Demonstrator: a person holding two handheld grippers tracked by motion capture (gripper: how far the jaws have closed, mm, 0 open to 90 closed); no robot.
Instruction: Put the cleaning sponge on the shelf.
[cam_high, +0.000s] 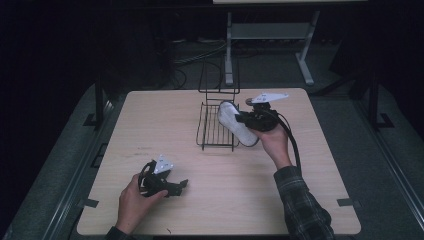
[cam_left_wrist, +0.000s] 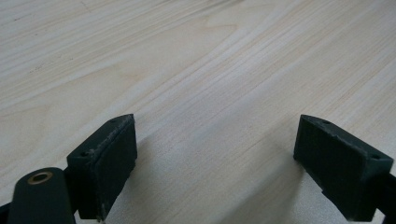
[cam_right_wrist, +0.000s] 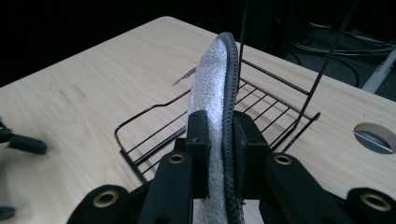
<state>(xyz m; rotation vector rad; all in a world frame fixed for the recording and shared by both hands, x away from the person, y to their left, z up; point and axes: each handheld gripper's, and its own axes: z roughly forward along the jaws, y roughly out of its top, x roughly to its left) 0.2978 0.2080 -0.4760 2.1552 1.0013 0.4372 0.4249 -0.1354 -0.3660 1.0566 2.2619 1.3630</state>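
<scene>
Closest to the person, the left gripper (cam_high: 181, 185) rests low on the wooden table (cam_high: 150, 130), near its front edge, held in the left hand (cam_high: 134, 200). Its jaws stand wide apart with bare wood between them, nothing gripped. In the left gripper view, the two black pads (cam_left_wrist: 105, 161) sit far from each other over the grain.

Further across the table, the right hand (cam_high: 274, 142) holds the right gripper (cam_high: 241, 119) up above the surface. Its jaws are pinched tight on a flat white slipper (cam_high: 235, 125) with a dark edge, held on edge; the right gripper view shows the sole (cam_right_wrist: 212, 88) clamped between the pads.

The slipper hangs at the right side of a black wire rack (cam_high: 212, 132), over its right rim. The rack's tall back frame (cam_high: 219, 75) rises at the far side.
</scene>
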